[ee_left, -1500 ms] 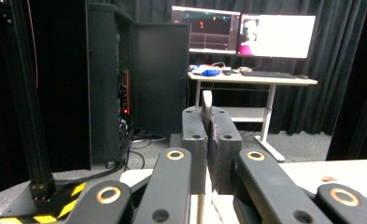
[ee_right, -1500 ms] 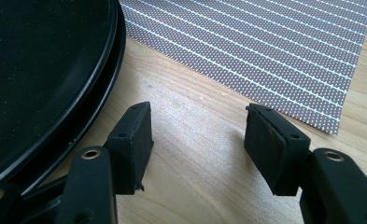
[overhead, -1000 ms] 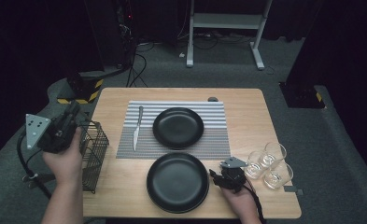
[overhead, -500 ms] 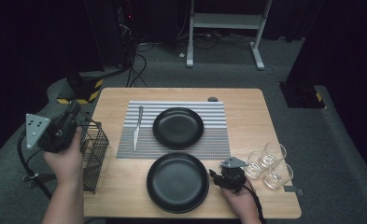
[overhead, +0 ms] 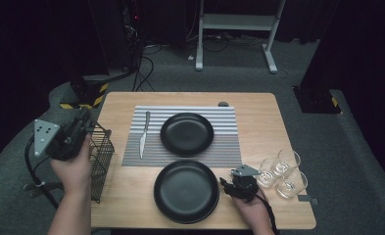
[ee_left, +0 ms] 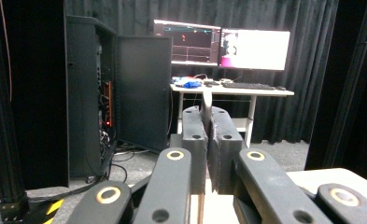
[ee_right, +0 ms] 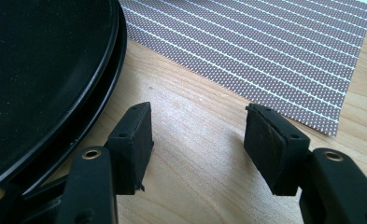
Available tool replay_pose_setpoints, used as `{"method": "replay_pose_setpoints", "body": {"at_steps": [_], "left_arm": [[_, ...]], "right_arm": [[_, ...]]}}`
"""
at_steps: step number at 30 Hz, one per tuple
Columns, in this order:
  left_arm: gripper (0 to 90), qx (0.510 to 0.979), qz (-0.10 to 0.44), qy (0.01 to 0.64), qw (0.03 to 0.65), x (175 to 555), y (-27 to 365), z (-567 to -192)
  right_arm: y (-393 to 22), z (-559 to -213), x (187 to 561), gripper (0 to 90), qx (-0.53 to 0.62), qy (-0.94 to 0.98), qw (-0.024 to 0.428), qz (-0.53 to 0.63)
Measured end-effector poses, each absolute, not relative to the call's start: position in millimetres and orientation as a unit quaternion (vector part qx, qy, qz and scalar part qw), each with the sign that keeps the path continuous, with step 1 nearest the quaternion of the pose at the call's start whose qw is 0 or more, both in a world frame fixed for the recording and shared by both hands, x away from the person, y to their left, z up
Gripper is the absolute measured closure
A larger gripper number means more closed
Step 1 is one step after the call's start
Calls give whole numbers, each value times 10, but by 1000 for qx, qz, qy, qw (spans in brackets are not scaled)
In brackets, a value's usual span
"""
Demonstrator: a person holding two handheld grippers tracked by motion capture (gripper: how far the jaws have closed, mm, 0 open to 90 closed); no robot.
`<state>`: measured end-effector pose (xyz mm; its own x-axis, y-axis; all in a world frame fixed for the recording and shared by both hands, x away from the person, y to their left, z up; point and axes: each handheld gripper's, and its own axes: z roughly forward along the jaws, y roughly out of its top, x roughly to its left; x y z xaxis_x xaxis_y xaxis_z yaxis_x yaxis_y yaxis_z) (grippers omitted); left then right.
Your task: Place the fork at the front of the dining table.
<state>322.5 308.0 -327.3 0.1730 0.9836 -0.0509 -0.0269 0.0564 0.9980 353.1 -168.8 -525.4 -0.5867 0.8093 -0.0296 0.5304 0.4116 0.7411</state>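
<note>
Sitting low on the table (overhead: 278, 122), the right gripper (ee_right: 197, 140) has its jaws apart with nothing between them, just beside the near black plate (overhead: 186, 191). Behind that plate lies the striped mat (overhead: 229, 147). The left gripper (ee_left: 208, 135) is squeezed tight, empty, held up by the wire basket (overhead: 101, 156).

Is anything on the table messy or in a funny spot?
Nothing is spilled or broken. One thing looks a bit odd: the near black plate sits on bare wood just off the striped placemat, while the far black plate and the knife lie on it. The three glasses stand upright together.
</note>
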Motion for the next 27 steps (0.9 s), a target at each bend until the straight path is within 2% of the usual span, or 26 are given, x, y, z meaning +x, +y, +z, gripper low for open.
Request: {"method": "replay_pose_setpoints", "body": {"at_steps": [9, 18, 27], "left_arm": [[865, 528, 440, 458, 564, 3267, 2997, -3274], [865, 539, 429, 456, 563, 3304, 2878, -3343], [864, 549, 419, 462, 556, 3354, 2737, -3433]], "right_arm": [[-1696, -5251, 3524, 427, 408, 814, 202, 361], [-1692, -5246, 3498, 474, 401, 813, 214, 364], [-1719, -5238, 3486, 497, 401, 807, 208, 381]]}}
